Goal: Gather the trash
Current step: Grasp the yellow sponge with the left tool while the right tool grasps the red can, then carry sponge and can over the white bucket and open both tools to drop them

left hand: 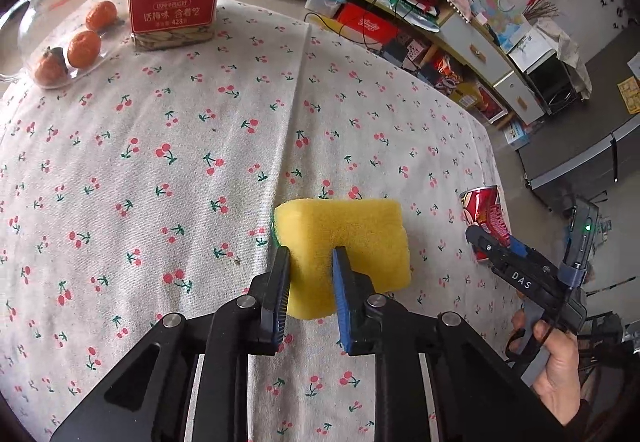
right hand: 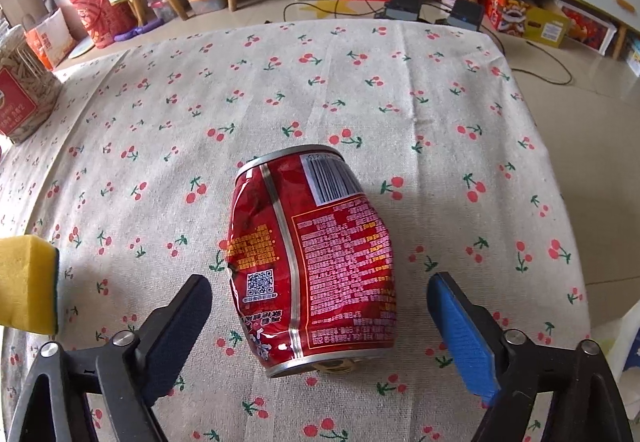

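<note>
Your dented red can [right hand: 308, 258] is lying on its side on the cherry-print cloth [right hand: 360, 89]; your yellow sponge [left hand: 344, 242], green-backed, is sitting pinched at its near edge.

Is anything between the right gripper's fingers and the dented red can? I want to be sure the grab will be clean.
Nothing visible. The dented red can lies on its side on the cherry-print tablecloth, between the open fingers of the right gripper, with bare cloth on both sides. The yellow sponge, squeezed in the left gripper, sits well off to the side.

bright, even daylight, soft shadows on the tablecloth [right hand: 360, 81], sharp focus (fisheye bending and dark corners).
</note>
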### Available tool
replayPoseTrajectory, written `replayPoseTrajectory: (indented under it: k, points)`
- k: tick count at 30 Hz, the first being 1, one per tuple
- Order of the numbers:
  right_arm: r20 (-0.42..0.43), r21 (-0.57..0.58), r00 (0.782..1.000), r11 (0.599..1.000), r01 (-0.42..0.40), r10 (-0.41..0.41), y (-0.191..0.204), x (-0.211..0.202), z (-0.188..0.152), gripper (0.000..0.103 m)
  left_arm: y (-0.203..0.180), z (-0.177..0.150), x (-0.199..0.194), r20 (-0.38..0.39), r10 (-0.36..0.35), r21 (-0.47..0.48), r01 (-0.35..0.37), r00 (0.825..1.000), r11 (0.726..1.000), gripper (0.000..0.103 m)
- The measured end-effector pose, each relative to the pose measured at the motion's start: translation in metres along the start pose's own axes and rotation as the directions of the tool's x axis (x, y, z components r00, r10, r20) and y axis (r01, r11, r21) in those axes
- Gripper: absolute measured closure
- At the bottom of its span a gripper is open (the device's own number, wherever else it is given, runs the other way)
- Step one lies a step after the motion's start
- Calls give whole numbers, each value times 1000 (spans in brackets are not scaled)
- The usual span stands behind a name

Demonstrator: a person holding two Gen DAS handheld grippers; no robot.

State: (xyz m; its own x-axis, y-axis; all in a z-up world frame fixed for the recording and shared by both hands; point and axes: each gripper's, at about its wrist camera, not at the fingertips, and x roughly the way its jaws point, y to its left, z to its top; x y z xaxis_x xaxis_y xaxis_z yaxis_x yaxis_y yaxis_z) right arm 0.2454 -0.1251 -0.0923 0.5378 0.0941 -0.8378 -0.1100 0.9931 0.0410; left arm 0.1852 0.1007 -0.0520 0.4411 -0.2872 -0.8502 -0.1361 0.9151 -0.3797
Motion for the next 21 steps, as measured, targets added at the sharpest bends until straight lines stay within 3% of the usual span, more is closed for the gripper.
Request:
replayPoseTrajectory:
  k: [3,21]
  points:
    - [3,-4,1000,1000,-3,3,0,1,-2,37,2,-3,-8,13,4,16,-4,1000,1000,82]
    - [27,-9,997,997,-74,74,10,-57,-19,40,8,-15,-32,42,-13,22,12,999,1000,82]
